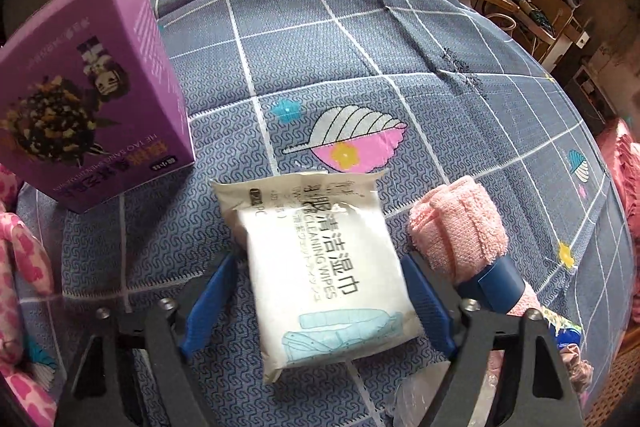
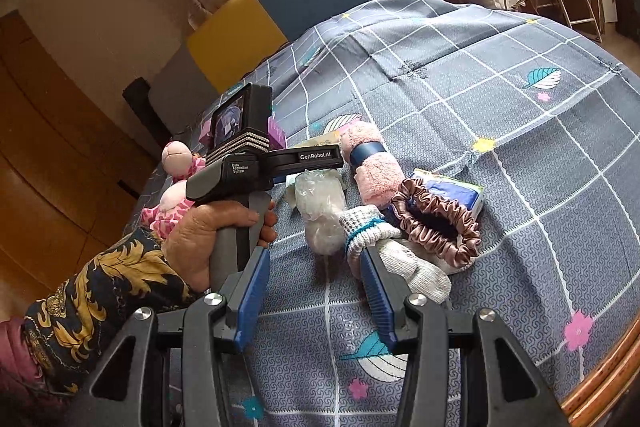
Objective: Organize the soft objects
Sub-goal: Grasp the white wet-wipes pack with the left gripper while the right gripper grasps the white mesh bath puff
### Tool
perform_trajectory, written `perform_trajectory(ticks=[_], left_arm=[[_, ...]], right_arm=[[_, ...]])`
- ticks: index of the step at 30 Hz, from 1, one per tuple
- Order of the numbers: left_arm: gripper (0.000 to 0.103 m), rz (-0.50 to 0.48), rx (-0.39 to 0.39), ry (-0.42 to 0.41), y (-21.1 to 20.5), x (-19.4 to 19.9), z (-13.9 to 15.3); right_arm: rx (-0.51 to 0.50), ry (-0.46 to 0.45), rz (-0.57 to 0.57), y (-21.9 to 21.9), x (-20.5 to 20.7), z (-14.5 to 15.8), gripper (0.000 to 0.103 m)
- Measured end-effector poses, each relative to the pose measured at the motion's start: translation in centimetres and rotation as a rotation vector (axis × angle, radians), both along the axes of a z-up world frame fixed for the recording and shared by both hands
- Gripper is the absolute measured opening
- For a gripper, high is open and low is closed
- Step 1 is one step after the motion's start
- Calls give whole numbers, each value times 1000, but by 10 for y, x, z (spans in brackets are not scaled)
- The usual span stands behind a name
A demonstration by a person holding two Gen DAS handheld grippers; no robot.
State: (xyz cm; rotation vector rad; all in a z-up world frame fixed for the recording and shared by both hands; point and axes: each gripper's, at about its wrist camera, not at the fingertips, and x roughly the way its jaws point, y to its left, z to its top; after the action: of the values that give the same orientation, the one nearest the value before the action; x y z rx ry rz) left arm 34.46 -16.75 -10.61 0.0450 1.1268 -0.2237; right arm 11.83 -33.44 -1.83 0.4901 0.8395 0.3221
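Item: cleaning wipes pack, flat on bed. My left claw straddles it, pads apart, ready to pinch. Right claw: half-open, empty.

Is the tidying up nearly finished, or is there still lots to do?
Still lots. Nothing looks put away yet: the purple box stands apart from the soft things. Right now the left gripper has its jaws around the wipes pack, not clearly squeezing it. The right gripper is open with nothing between its jaws. The pink towel roll, sock, scrunchie and pink plush toys still lie loose on the bed.
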Motion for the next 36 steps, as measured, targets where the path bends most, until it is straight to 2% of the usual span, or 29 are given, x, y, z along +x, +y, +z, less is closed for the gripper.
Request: perform_trajectory(ticks=[3, 10, 13, 18, 24, 30, 36], left_arm=[[62, -11, -29, -17, 9, -7, 6], [61, -9, -60, -83, 50, -55, 29], [61, 30, -72, -96, 76, -79, 36], [61, 103, -106, -91, 121, -119, 39], [61, 110, -96, -144, 150, -174, 49], [61, 108, -124, -197, 169, -214, 70], [61, 140, -142, -243, 190, -243, 87]], right_arm=[[-16, 6, 0, 2, 1, 0, 47], [-48, 24, -15, 4, 2, -1, 47], [-67, 36, -14, 6, 2, -2, 47], [-142, 55, -4, 16, 4, -3, 47], [-217, 51, 18, 32, 13, 1, 47], [-284, 0, 75, 70, 50, 11, 47], [-428, 79, 100, 102, 101, -18, 47]])
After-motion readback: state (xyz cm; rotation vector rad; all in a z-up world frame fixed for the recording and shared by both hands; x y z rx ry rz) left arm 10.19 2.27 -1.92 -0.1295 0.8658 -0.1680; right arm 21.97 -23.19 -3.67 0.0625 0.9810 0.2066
